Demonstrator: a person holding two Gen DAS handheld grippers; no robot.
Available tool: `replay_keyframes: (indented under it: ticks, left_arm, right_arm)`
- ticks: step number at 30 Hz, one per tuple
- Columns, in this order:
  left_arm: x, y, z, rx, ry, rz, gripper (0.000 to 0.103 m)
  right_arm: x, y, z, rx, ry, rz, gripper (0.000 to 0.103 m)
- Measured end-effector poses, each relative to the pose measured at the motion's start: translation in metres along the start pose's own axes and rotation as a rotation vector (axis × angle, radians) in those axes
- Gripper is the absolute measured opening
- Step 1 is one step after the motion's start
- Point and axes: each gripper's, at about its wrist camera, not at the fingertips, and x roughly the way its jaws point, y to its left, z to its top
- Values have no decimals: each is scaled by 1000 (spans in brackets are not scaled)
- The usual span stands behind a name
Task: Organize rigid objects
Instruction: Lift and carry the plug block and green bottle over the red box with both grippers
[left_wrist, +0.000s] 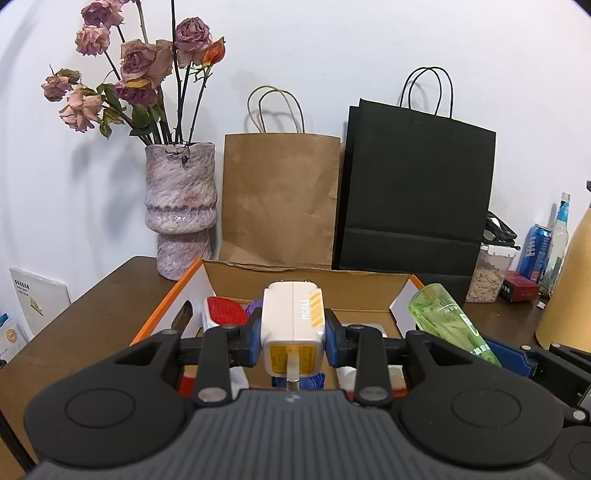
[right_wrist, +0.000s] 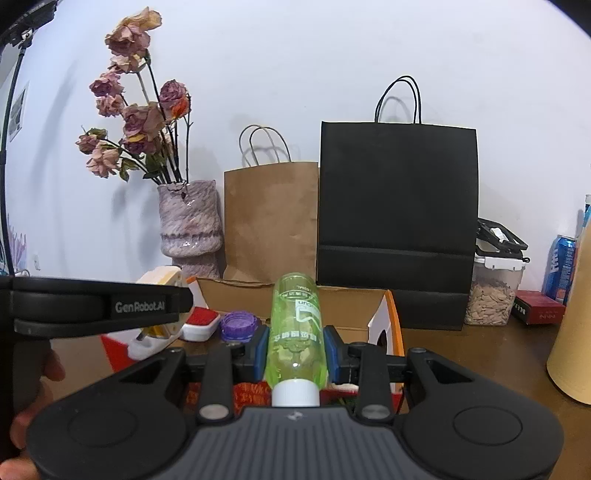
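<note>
Landmark for this report: the open cardboard box (left_wrist: 369, 286) with orange edging, standing on the brown table (left_wrist: 92, 314).

Left gripper (left_wrist: 293, 334): clamped on a white charger (left_wrist: 291, 317) with yellow markings, blue pads pressed to both flanks. The charger is held above the box interior, its prong end facing the camera. In the right wrist view the same charger (right_wrist: 162, 280) shows at the left side of the box, above the contents.

Right gripper (right_wrist: 295, 345): clamped on a green transparent bottle (right_wrist: 295, 325), white cap toward the camera, body pointing toward the far wall of the box. The left wrist view shows the bottle (left_wrist: 450, 321) tilted over the box's right end.

Contents already in the box: a white item with a red pad (right_wrist: 201, 321) and a purple lid (right_wrist: 238, 325) near the far wall. Further red and white items lie beneath the grippers; they cannot be identified.

Behind the box: a vase (left_wrist: 181, 210), a brown paper bag (left_wrist: 280, 199) and a black paper bag (left_wrist: 417, 184).

Assessment: the step in hand appears to be carrying both items over the box for placement. Both are raised, neither yet deposited.

Next move, as judged: each gripper needs lowering into a free patch of the box floor before release. The two grippers sit close together, so staggered placement would reduce the chance of contact. The round bottle is likely to roll if laid down unsupported.
</note>
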Motion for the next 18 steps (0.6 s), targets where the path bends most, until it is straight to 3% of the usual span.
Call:
replay_keyframes:
  ticks: [18]
  left_arm:
    - [58, 3, 23, -1, -7, 25, 33]
  right_arm:
    - [62, -3, 19, -17, 1, 3, 30]
